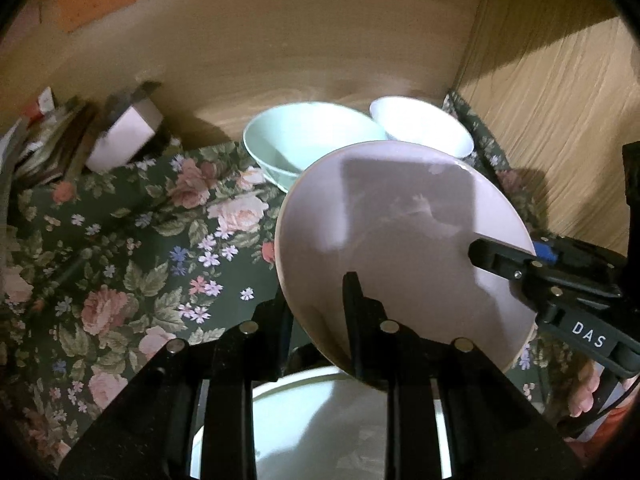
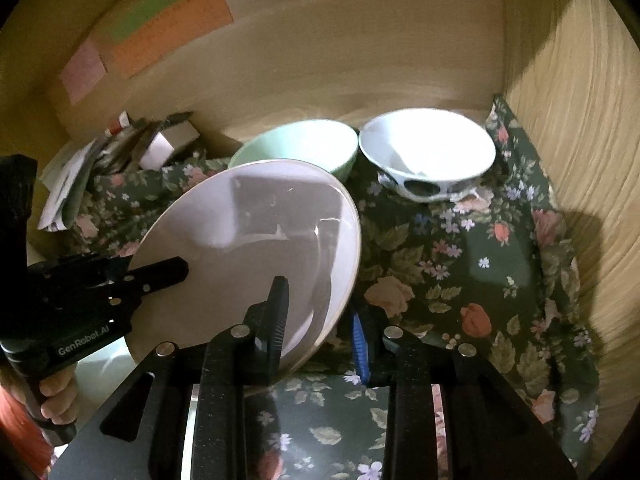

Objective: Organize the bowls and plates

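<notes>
A pale pink plate is held tilted above the floral cloth; it also shows in the right wrist view. My left gripper is shut on its near rim. My right gripper is shut on the plate's right rim and shows in the left wrist view. The left gripper shows in the right wrist view. A mint green bowl and a white bowl stand at the back by the wall. Another plate lies under the left gripper.
A green floral cloth covers the surface. Wooden walls close the back and right. A pile of papers and a small box sits at the back left. Coloured notes hang on the back wall.
</notes>
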### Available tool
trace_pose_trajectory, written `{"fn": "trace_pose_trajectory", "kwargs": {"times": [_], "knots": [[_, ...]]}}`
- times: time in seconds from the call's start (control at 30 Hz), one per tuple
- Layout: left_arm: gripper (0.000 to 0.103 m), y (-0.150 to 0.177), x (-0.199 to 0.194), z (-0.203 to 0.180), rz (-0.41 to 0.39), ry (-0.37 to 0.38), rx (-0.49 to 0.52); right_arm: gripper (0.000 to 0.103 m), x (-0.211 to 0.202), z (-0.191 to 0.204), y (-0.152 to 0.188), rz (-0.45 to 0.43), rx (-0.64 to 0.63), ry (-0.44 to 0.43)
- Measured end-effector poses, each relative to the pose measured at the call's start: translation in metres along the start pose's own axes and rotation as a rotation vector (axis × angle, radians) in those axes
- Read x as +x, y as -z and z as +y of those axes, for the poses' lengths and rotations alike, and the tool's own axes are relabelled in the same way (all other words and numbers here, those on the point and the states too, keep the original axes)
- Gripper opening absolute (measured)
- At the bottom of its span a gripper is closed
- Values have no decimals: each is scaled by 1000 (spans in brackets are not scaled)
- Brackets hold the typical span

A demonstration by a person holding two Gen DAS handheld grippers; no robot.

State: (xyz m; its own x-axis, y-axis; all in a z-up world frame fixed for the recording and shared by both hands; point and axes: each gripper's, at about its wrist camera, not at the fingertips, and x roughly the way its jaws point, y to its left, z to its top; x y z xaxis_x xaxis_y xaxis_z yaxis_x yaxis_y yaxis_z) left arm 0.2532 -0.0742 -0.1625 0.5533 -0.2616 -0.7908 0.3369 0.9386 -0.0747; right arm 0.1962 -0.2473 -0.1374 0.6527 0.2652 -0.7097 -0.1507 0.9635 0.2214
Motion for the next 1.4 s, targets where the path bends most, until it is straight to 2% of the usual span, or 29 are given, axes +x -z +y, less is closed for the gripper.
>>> {"fn": "trace_pose_trajectory", "kwargs": {"times": [0.3, 0.67, 1.4], "knots": [[23, 5, -39, 9, -61, -24, -15, 26, -21, 27, -4, -55, -48, -15], [23, 30, -87, 38, -121, -88, -64, 26, -34, 72, 1, -83, -102, -79], [23, 102, -162, 114, -179, -229, -234, 26, -21, 178, 20, -42, -258, -239]]}}
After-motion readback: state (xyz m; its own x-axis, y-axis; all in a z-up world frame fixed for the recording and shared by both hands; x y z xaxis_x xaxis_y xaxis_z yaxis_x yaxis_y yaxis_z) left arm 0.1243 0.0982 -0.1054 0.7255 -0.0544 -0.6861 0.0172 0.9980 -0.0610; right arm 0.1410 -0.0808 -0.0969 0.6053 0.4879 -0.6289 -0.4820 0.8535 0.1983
